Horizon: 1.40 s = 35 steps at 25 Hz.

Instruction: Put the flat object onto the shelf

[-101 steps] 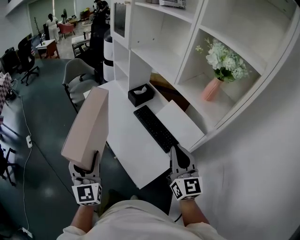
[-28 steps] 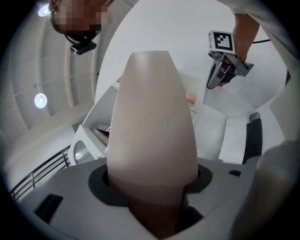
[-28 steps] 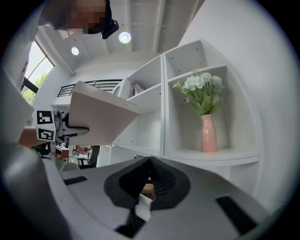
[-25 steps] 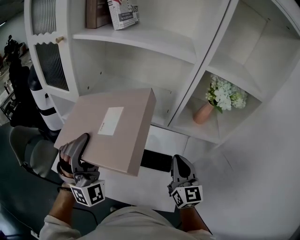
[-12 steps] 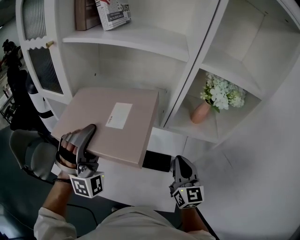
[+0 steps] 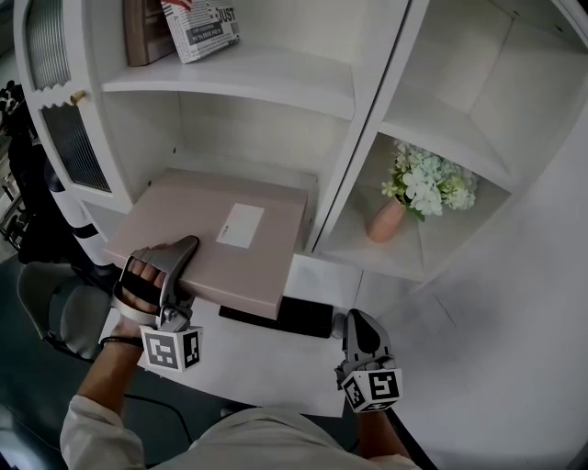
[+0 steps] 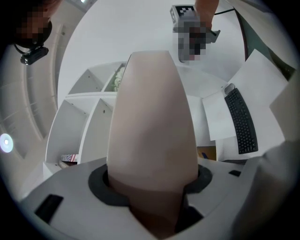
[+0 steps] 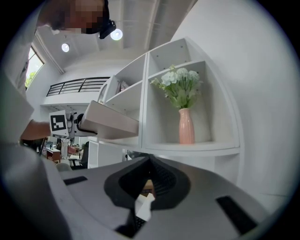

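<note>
The flat object is a pinkish-beige box (image 6: 220,243) with a white label, lying nearly level. Its far edge reaches into the lower left compartment of the white shelf unit (image 6: 257,133). My left gripper (image 6: 175,266) is shut on the box's near left edge, one finger over the top face. In the left gripper view the box (image 7: 152,126) fills the space between the jaws of the left gripper (image 7: 152,197). My right gripper (image 6: 360,335) hangs low at the desk's right, shut and empty. The right gripper view shows the box (image 8: 110,123) from the side.
A pink vase of white flowers (image 6: 386,220) stands in the right compartment. Books (image 6: 197,27) lean on the upper shelf. A black keyboard (image 6: 299,317) lies on the white desk (image 6: 257,367) under the box. A ribbed-glass cabinet door (image 6: 46,55) is at the left.
The left gripper has carried the box forward and levelled it, so its far edge now enters the lower left compartment. The right gripper has stayed low by the desk.
</note>
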### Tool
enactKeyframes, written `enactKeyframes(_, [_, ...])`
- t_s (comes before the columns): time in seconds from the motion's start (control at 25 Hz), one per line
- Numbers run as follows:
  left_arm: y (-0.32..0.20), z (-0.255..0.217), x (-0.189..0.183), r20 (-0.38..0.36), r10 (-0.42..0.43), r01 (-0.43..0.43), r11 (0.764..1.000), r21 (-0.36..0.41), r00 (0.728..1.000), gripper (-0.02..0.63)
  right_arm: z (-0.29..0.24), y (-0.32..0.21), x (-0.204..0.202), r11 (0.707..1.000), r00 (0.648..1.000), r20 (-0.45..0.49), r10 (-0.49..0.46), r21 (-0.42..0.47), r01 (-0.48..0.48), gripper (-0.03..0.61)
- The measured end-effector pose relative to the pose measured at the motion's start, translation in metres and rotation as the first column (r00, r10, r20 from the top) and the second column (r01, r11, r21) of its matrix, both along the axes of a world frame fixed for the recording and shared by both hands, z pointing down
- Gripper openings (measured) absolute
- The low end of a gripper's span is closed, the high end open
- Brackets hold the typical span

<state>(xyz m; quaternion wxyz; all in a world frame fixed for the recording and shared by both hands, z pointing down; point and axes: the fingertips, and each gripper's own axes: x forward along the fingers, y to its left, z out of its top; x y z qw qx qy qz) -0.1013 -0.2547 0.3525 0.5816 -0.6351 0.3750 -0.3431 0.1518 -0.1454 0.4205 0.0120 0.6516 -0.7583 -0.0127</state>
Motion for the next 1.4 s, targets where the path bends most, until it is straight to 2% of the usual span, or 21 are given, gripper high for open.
enactKeyframes(0.2, [-0.011,0.011,0.011,0.041,0.007,-0.007,1.0,-0.022,0.999,0.276,0.004,0.0,0.009,1.0,1.0,0.006,0.018,-0.008,-0.018,0.003])
enactKeyframes(0.44, [-0.023,0.024,0.019,0.124,-0.006,0.008,1.0,-0.01,0.992,0.278,0.008,-0.001,0.017,0.999,0.999,0.012,0.032,-0.015,-0.032,0.003])
enactKeyframes(0.76, [-0.04,0.03,0.024,0.134,-0.015,0.018,1.0,-0.026,0.991,0.284,0.01,-0.002,0.021,0.999,0.999,0.016,0.038,-0.02,-0.038,0.003])
enactKeyframes(1.2, [-0.056,0.049,0.034,0.202,0.026,0.014,0.981,-0.193,0.979,0.341,0.012,-0.003,0.028,0.998,0.998,0.021,0.053,-0.027,-0.052,0.003])
enactKeyframes(1.4, [-0.066,0.061,0.035,0.256,0.066,0.014,0.955,-0.295,0.964,0.374,0.016,-0.003,0.03,0.998,0.998,0.029,0.053,-0.03,-0.052,0.003])
